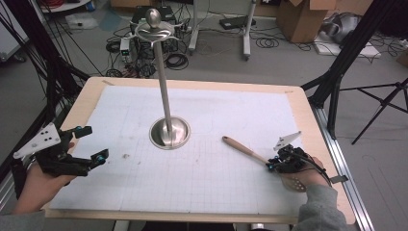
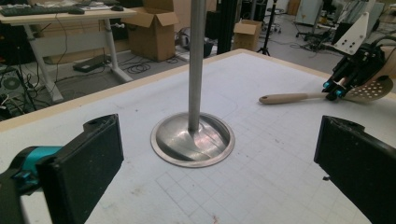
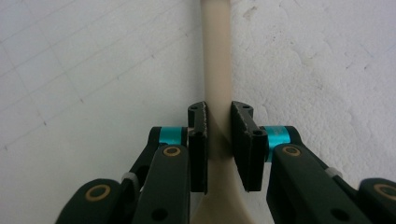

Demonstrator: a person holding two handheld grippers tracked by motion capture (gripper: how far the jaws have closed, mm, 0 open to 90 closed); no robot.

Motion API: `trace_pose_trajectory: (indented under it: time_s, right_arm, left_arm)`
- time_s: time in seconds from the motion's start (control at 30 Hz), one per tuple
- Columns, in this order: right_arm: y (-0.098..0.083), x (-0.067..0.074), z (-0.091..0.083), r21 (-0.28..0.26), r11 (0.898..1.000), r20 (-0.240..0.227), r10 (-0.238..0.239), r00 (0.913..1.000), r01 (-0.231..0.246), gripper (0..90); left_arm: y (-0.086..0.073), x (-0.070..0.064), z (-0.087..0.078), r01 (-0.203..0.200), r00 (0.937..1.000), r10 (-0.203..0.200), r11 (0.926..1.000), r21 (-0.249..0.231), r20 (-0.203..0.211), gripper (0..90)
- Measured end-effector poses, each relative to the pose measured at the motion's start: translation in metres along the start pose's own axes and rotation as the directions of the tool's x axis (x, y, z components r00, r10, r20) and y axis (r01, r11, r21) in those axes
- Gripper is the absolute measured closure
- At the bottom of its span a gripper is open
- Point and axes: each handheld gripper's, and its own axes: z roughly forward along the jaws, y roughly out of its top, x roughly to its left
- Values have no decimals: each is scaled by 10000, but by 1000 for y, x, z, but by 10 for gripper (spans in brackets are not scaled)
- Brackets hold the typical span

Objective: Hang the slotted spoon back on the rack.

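While the left claw [image 1: 91,144] waits spread wide to the left of the steel stand [image 1: 169,132], the right claw [image 3: 219,140] pinches the slotted spoon [image 1: 245,149] lying right of that stand, gripping its stiff, light, probably smooth wooden handle just above the bowl.

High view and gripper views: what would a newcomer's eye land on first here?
First, the tall steel stand rising from its round base at the middle of the gridded mat, with a knob and hooks on top. Next, the right gripper, near the table's right edge, clamped on the handle of a wooden slotted spoon. The left gripper waits at the left edge, jaws wide apart.
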Motion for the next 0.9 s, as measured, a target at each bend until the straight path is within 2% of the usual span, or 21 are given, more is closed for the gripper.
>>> trace_pose_trajectory:
  time_s: [0.27, 0.47, 0.67, 0.77, 0.8, 0.83, 0.9]
  right_arm:
    - [0, -1, -2, 1, 9999, 168, 122, 9998, -122, 781]
    - [-1, -1, -5, -302, 9995, 187, 116, 9998, -110, 782]
    - [-1, 0, -9, -982, 9951, -46, 93, 9999, -97, 782]
    - [-1, -1, -11, -1409, 9898, -157, 180, 9997, -201, 783]
    - [-1, -1, -14, -1675, 9853, -216, 301, 9993, -334, 783]
    - [-1, -1, -14, -1675, 9853, -216, 301, 9993, -334, 783]
    - [-1, -2, -18, -1982, 9789, -389, 422, 9984, -491, 782]
  left_arm:
    - [0, 0, 0, -10, 10000, 10, 10000, 2, 12, 17]
    - [1, 0, 0, -2, 10000, 2, 10000, -27, 19, 17]
    - [2, 0, -1, -9, 10000, 9, 10000, -60, 23, 17]
    - [2, 0, -2, -13, 10000, 13, 10000, -92, 13, 17]
    - [2, 0, -2, -1, 10000, 1, 9999, -105, 19, 17]
    - [3, 0, -2, -7, 10000, 7, 10000, -97, 31, 17]
    - [3, -1, -2, -2, 10000, 3, 9999, -112, 72, 18]
